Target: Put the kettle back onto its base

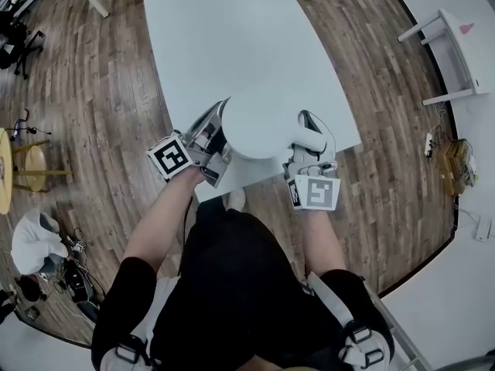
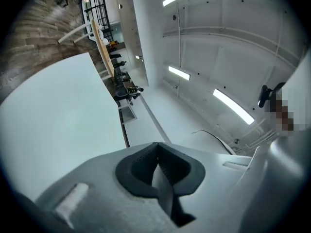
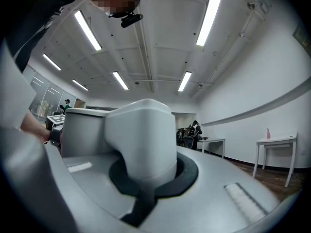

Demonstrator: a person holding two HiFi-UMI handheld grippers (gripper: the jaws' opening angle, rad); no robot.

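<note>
From the head view, the kettle (image 1: pixel 259 122) is over the table (image 1: pixel 232 22) at its near edge. The right gripper (image 1: pixel 311 134) is at its back to carry it, and the left gripper (image 1: pixel 215 130) is beside its wall, likely steadying (base unseen). In the left gripper view the jaws are pinched together, empty. In the right gripper view the jaws are clamped on the handle (image 3: pixel 141 135).

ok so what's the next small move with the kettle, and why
Probably lower the kettle straight down, slowly. The right gripper is shut on its handle, and the kettle is over the near part of the table. No base shows in any view, so it may sit hidden underneath. The left gripper, shut and empty, is beside the body.
</note>
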